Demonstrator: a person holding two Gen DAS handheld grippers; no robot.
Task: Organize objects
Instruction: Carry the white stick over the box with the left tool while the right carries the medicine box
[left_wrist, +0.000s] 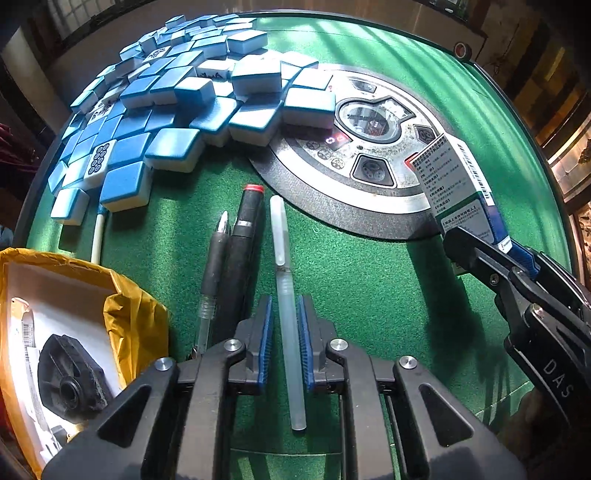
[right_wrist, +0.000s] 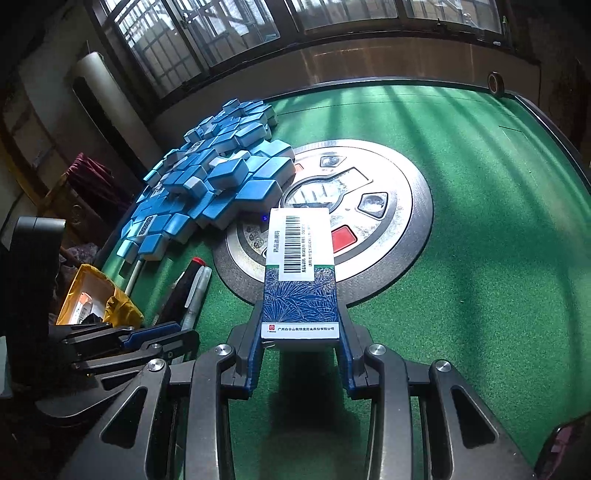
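Observation:
My left gripper (left_wrist: 285, 317) has its blue pads on either side of a frosted white pen (left_wrist: 286, 295) that lies on the green felt; whether they grip it I cannot tell. A black marker with a red cap (left_wrist: 242, 254) and a black ballpoint (left_wrist: 214, 266) lie just left of it. My right gripper (right_wrist: 300, 332) is shut on a blue and white medicine box (right_wrist: 300, 273) and holds it above the felt near the round centre console (right_wrist: 399, 206). The box also shows in the left wrist view (left_wrist: 461, 184).
A heap of blue-backed mahjong tiles (left_wrist: 177, 99) fills the far left of the table. A yellow mailer bag (left_wrist: 122, 314) with a white box and a black part sits at the near left. A white stick (left_wrist: 98, 236) lies by the tiles. The table rim (right_wrist: 546, 114) curves at right.

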